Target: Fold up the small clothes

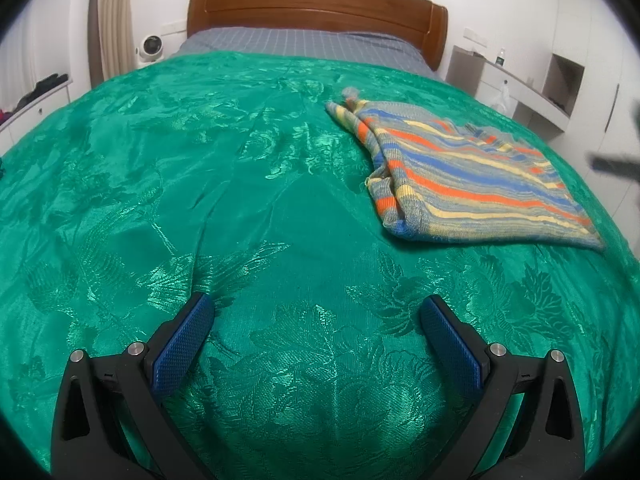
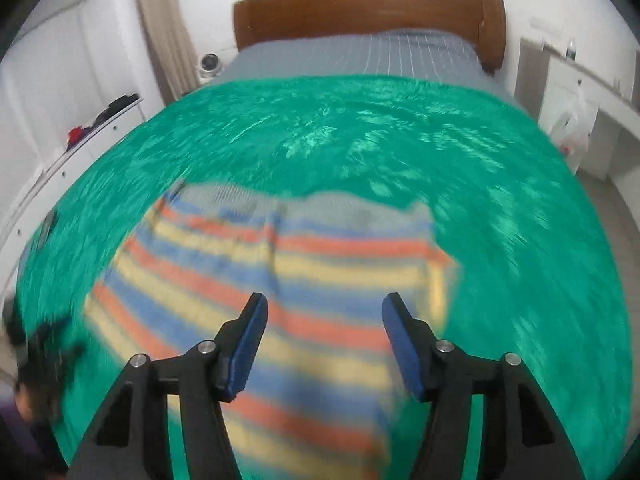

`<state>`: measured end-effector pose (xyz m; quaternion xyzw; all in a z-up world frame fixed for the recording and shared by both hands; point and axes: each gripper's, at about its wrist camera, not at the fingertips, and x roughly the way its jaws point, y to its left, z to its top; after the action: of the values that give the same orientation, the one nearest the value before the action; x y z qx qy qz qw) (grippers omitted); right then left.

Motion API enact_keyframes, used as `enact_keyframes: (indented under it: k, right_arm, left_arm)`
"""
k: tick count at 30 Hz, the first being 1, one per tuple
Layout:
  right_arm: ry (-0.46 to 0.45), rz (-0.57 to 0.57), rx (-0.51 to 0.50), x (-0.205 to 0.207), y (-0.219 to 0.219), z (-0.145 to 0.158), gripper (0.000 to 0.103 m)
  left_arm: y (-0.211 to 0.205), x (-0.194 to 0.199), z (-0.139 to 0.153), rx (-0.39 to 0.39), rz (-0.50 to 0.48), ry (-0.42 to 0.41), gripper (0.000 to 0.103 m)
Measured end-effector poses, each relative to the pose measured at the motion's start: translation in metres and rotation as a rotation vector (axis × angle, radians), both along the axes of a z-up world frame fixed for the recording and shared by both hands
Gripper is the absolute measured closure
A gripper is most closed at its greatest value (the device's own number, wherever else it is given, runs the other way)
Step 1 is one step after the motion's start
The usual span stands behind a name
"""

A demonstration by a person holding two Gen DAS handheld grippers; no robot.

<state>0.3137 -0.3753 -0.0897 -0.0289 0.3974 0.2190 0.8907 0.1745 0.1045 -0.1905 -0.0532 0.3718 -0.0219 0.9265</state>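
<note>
No legible text or labels

A knitted garment (image 1: 472,176) striped in orange, blue, pale yellow and grey lies toward the right edge of a glossy emerald-green bedspread (image 1: 200,184), whose satin weave carries a tone-on-tone pattern of leaves and flowers. Beyond it, at the head of the bed, a grey-blue sheet (image 1: 296,42) shows a thin pale grid, backed by a reddish-brown wooden headboard (image 1: 316,0). The left gripper (image 1: 316,308) and right gripper (image 2: 324,304) are black, each with 2 blue textured pads (image 1: 180,348) and silver pins. In the blurred right wrist view, the same stripes (image 2: 304,280) read as soft bands.
</note>
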Motion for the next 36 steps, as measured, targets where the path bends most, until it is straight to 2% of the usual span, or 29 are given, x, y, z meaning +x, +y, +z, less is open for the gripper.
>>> enact_keyframes:
  k: [2, 5, 7, 9, 17, 20, 23, 25, 28, 31, 33, 36]
  right_arm:
    - [-0.029, -0.001, -0.012, -0.045, -0.029, -0.003, 0.043]
    - [-0.042, -0.029, -0.007, -0.097, -0.067, -0.013, 0.035]
    - [-0.056, -0.054, -0.012, -0.120, -0.083, -0.019, 0.028]
    - [-0.056, -0.100, -0.008, -0.138, -0.100, -0.031, 0.027]
    - [-0.002, -0.353, 0.084, -0.143, -0.138, -0.090, 0.027]
    - [-0.008, -0.352, 0.099, -0.141, -0.139, -0.098, 0.023]
    - [0.002, -0.323, 0.086, -0.139, -0.134, -0.099, 0.014]
    - [0.010, -0.303, 0.091, -0.137, -0.132, -0.100, 0.009]
    - [0.018, -0.292, 0.117, -0.135, -0.134, -0.101, 0.008]
    - [0.029, -0.292, 0.162, -0.140, -0.140, -0.095, 0.009]
    - [0.037, -0.277, 0.201, -0.146, -0.143, -0.089, 0.009]
    - [0.037, -0.244, 0.239, -0.155, -0.146, -0.078, 0.009]
  left_arm:
    - [0.000, 0.000, 0.000, 0.000, 0.000, 0.000, 0.001]
    - [-0.001, 0.000, 0.000, 0.004, 0.001, 0.001, 0.001]
    - [-0.001, 0.000, 0.000, 0.008, 0.003, 0.002, 0.001]
    - [-0.001, -0.001, 0.000, 0.011, 0.004, 0.003, 0.001]
    - [-0.001, 0.000, -0.001, 0.013, 0.005, 0.004, 0.000]
    - [-0.001, 0.000, -0.001, 0.014, 0.005, 0.005, 0.000]
    - [-0.002, 0.000, 0.000, 0.022, 0.010, 0.012, 0.000]
    - [-0.004, -0.002, 0.001, 0.053, 0.026, 0.029, 0.000]
    - [-0.019, -0.006, 0.013, 0.127, 0.038, 0.075, 0.002]
    - [-0.062, -0.019, 0.046, 0.128, -0.097, -0.018, 0.002]
    - [-0.112, -0.021, 0.067, 0.179, -0.238, -0.083, 0.002]
    - [-0.186, -0.012, 0.081, 0.207, -0.440, -0.119, 0.002]
